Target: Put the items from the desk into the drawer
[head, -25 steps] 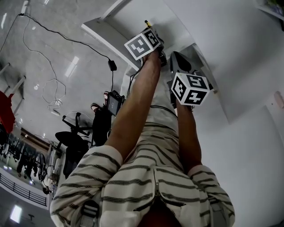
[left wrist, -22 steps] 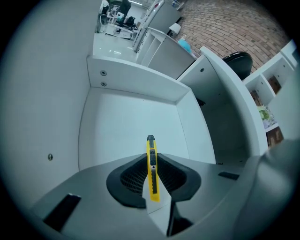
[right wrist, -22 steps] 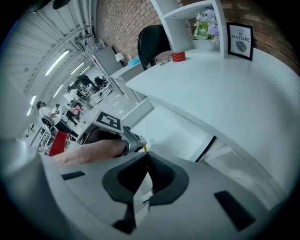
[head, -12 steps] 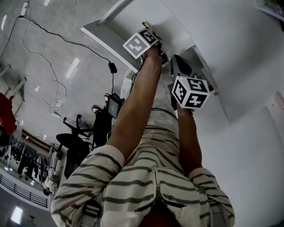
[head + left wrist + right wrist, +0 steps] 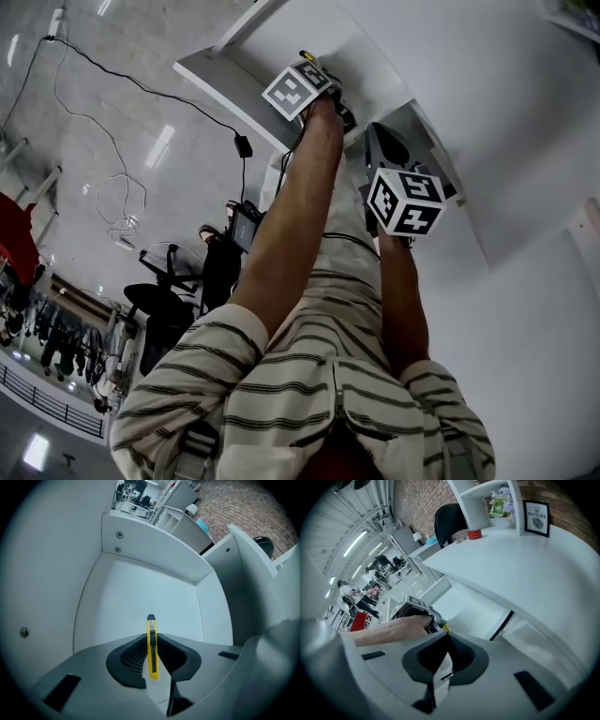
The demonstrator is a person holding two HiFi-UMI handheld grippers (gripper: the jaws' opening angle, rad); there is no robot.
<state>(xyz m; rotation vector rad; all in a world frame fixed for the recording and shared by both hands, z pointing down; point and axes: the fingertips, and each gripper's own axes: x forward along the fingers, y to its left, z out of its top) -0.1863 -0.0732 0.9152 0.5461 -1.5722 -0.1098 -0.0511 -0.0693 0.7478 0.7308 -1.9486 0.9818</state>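
**Knife [image 5: 152, 648] held over open drawer [image 5: 136, 592]**

The yellow knife is pinched between the fingers of the left gripper [image 5: 151, 637], its tip poking out past them toward the white drawer's bare bottom. The fingers of the right gripper [image 5: 446, 637] are pressed together with nothing between them, near the white table [image 5: 525, 569].
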